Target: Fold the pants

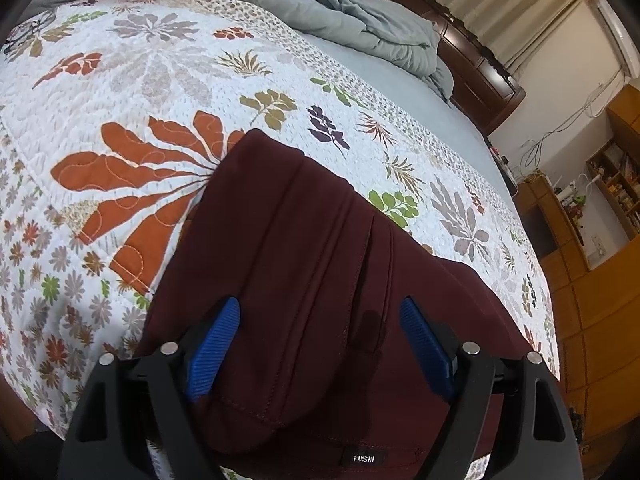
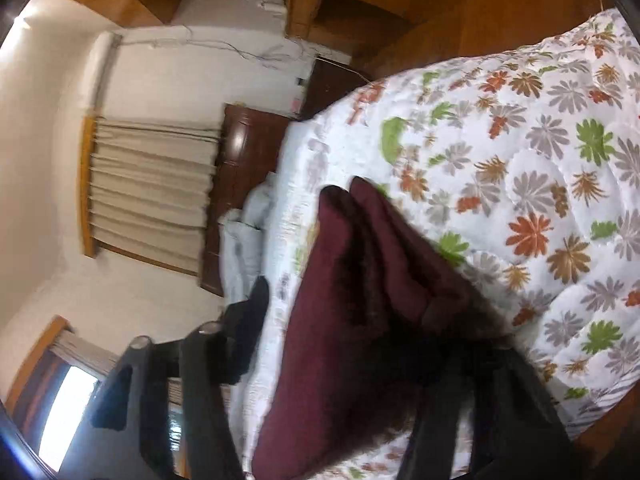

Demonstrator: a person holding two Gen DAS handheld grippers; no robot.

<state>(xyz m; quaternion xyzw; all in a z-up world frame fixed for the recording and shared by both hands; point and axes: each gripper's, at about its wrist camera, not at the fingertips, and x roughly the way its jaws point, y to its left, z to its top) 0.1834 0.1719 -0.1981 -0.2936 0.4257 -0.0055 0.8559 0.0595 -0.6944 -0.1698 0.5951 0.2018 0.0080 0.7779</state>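
Mid-fold, by the look of it: maroon pants (image 1: 304, 272) lying on the floral quilt (image 1: 140, 80) near the bed's edge, already doubled lengthwise into a long narrow strip, a cross fold probably next. Left gripper (image 1: 320, 304) hovering over the near end of the strip, jaws spread wide, ribbed blue pads (image 1: 216, 352) on either side of the cloth and pressing on nothing. Right gripper (image 2: 360, 304) at the other end, a raised wad of maroon cloth bunched between its fingers and draped over one of them; too blurred to tell whether clamped or merely loose around it. Next move likely calls for a firm pinch through all layers at both corners, then carrying one end over the other with edges kept square. Medium-weight knit, matte, soft and limp, with raised stitched seams, a pocket slit and a small black woven label (image 1: 363, 458). Quilt puckered and stitched; rumpled grey duvet (image 1: 320, 4) beyond.
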